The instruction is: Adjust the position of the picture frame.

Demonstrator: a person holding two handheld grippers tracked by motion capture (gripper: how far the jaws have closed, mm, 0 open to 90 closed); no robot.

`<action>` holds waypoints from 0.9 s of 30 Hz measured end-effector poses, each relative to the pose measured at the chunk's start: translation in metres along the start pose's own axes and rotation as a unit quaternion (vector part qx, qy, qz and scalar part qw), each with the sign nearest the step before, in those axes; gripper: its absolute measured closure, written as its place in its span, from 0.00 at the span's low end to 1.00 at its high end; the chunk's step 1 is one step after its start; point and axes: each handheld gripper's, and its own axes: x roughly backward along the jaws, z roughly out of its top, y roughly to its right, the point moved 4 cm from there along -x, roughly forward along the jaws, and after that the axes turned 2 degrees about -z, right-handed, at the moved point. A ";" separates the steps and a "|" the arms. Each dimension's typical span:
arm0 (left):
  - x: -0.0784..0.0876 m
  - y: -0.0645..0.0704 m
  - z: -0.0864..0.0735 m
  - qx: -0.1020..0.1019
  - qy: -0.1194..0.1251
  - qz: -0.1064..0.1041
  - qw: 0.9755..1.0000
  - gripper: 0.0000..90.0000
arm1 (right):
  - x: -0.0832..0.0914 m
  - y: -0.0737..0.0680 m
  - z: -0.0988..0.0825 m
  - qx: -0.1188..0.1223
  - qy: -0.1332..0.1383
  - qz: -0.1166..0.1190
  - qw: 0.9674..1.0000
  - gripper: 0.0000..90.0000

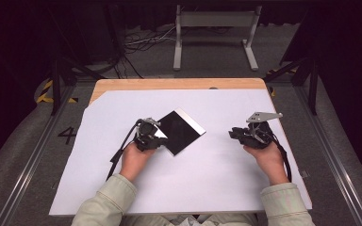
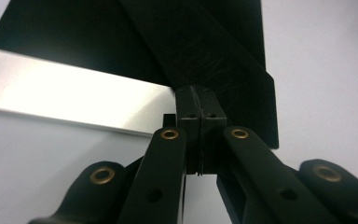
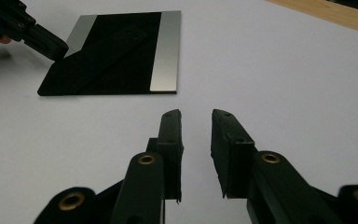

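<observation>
A square black glossy plate with a silver strip along two opposite edges lies flat on the white sheet, turned like a diamond. My left gripper is shut, its jaws pressed together with nothing between them. In the left gripper view the closed tips rest against the plate where its silver strip meets the black. In the right gripper view the plate lies ahead with the left gripper at its far-left corner. My right gripper stands open and empty, a hand's width right of the plate.
The white sheet covers most of a wooden table, whose bare edge shows at the back. Beyond the table stand a grey metal frame and loose cables on the floor. Dark stands flank the table on both sides.
</observation>
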 end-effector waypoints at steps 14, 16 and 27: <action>0.032 -0.028 0.011 0.008 0.088 0.067 0.994 0.94 | 0.004 0.003 -0.005 -0.007 -0.004 -0.004 1.000 0.82; 0.039 -0.044 0.011 0.015 0.110 0.104 0.988 0.95 | 0.005 0.004 -0.007 -0.011 -0.005 -0.006 1.000 0.82; 0.024 -0.072 0.007 0.030 0.091 0.146 0.985 1.00 | 0.021 0.010 -0.021 -0.027 -0.006 -0.025 0.999 0.82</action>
